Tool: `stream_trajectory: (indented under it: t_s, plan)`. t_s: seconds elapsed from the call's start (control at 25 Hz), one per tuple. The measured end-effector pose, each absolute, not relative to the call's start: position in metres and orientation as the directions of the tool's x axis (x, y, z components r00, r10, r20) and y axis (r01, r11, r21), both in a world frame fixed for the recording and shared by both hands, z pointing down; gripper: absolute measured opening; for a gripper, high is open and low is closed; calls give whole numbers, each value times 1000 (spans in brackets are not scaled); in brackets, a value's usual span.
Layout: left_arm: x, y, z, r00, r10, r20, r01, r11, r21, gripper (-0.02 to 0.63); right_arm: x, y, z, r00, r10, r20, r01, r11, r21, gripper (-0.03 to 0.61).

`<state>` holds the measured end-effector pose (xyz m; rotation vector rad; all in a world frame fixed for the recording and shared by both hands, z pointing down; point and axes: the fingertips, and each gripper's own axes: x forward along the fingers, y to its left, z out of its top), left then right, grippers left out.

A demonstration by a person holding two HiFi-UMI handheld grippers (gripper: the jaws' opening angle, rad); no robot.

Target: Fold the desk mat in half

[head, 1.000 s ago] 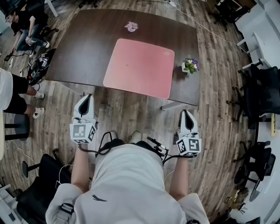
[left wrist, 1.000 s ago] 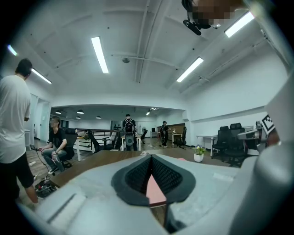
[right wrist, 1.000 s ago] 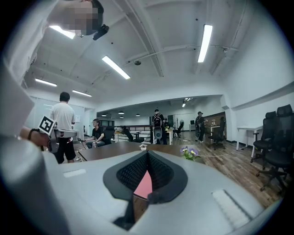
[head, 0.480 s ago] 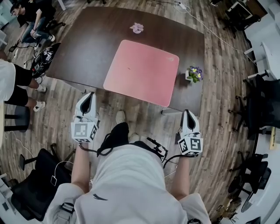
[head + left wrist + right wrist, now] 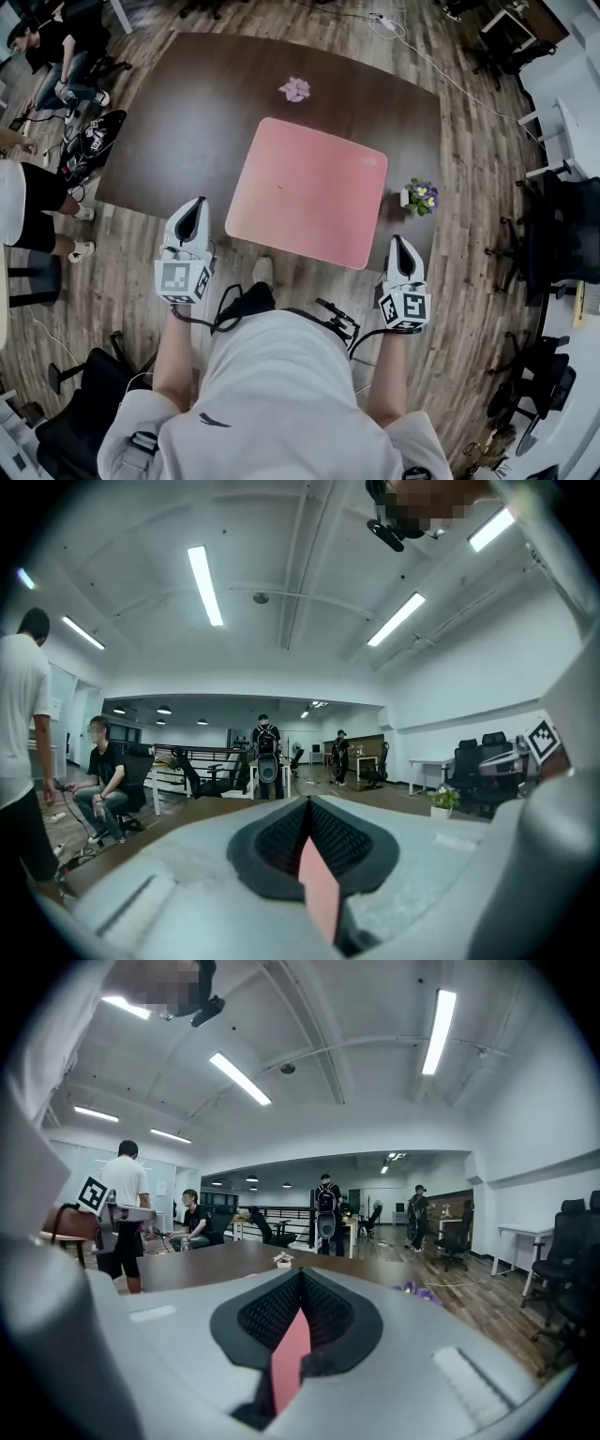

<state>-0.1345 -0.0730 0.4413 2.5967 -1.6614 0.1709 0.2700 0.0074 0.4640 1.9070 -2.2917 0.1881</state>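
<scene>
A pink desk mat [image 5: 305,192] lies flat and unfolded on the dark wooden table [image 5: 187,112], reaching its near edge. My left gripper [image 5: 194,206] hovers just left of the mat's near left corner, over the table's edge. My right gripper [image 5: 400,244] hovers just right of the near right corner. Neither touches the mat. In the left gripper view the left gripper [image 5: 307,803] has its jaws together, with a pink sliver of the mat [image 5: 319,888] showing through the slit. The right gripper [image 5: 301,1274] looks the same, with its own sliver of mat [image 5: 291,1358].
A small potted flower [image 5: 419,197] stands on the table right of the mat. A small pink item [image 5: 294,89] lies beyond the mat's far edge. People stand and sit [image 5: 37,202] at the left. Office chairs [image 5: 562,234] line the right side.
The person has stepped closer to the table. Both grippers now reach its near edge beside the mat's corners. Their jaws have stayed together.
</scene>
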Motion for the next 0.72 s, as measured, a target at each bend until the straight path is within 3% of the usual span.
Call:
stream_trajectory:
  t_s: [0.72]
  plan:
    - [-125, -156, 459, 452, -875, 175, -887, -461, -12, 6, 289, -79, 495, -88, -959, 271, -994, 102, 39, 4]
